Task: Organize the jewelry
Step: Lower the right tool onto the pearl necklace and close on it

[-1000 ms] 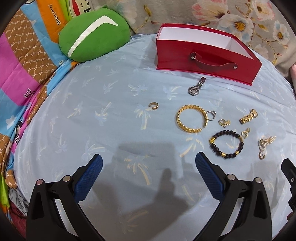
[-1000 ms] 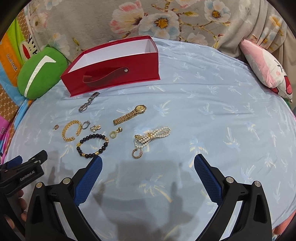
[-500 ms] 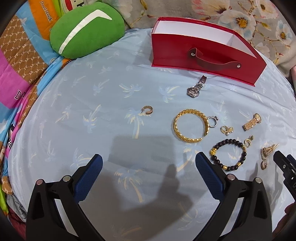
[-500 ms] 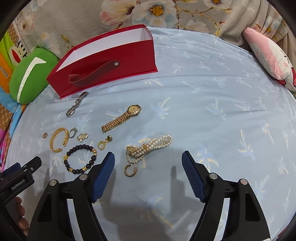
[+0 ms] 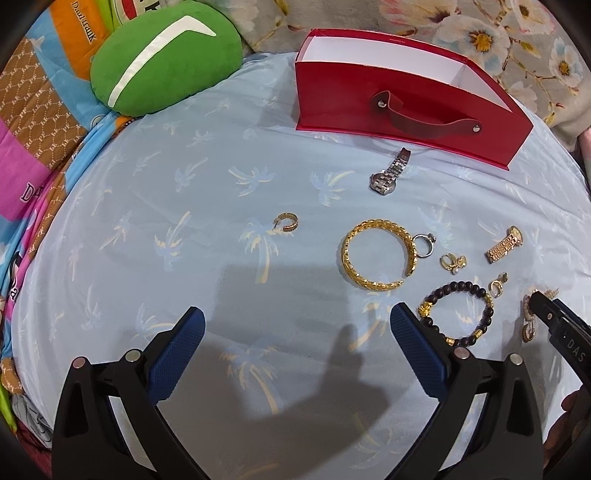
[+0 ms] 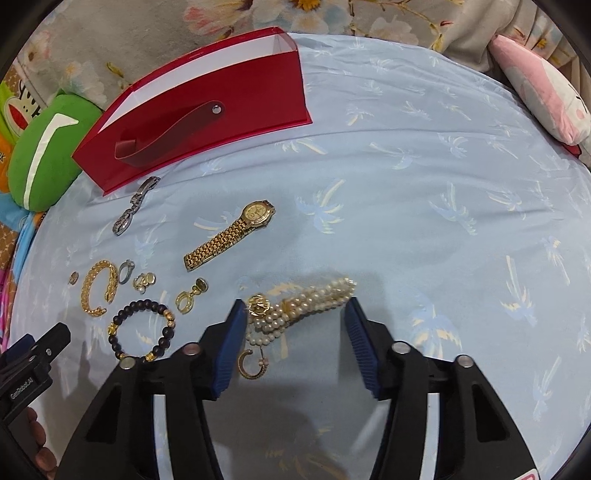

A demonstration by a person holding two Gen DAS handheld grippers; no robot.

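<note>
Jewelry lies on a light blue palm-print sheet (image 6: 424, 229) before a red box (image 6: 207, 110), which also shows in the left wrist view (image 5: 399, 96). My right gripper (image 6: 295, 314) is open, its jaws either side of a pearl bracelet (image 6: 306, 299) with a gold hoop earring (image 6: 251, 365) below it. A gold watch (image 6: 232, 232) lies beyond. My left gripper (image 5: 293, 325) is open and empty above bare sheet. Nearby lie a gold bangle (image 5: 376, 258), a dark bead bracelet (image 5: 458, 314), a small gold hoop (image 5: 288, 223) and a silver watch (image 5: 391, 173).
A green cushion (image 5: 162, 59) sits at the far left, a pink plush (image 6: 543, 88) at the far right. A floral blanket (image 5: 517, 33) lies behind the box. A silver ring (image 5: 424, 243) and small gold earrings (image 5: 452, 262) lie among the pieces.
My right gripper has moved forward and down over the pearl bracelet and its jaws have narrowed around it. My left gripper has shifted slightly forward and stayed open.
</note>
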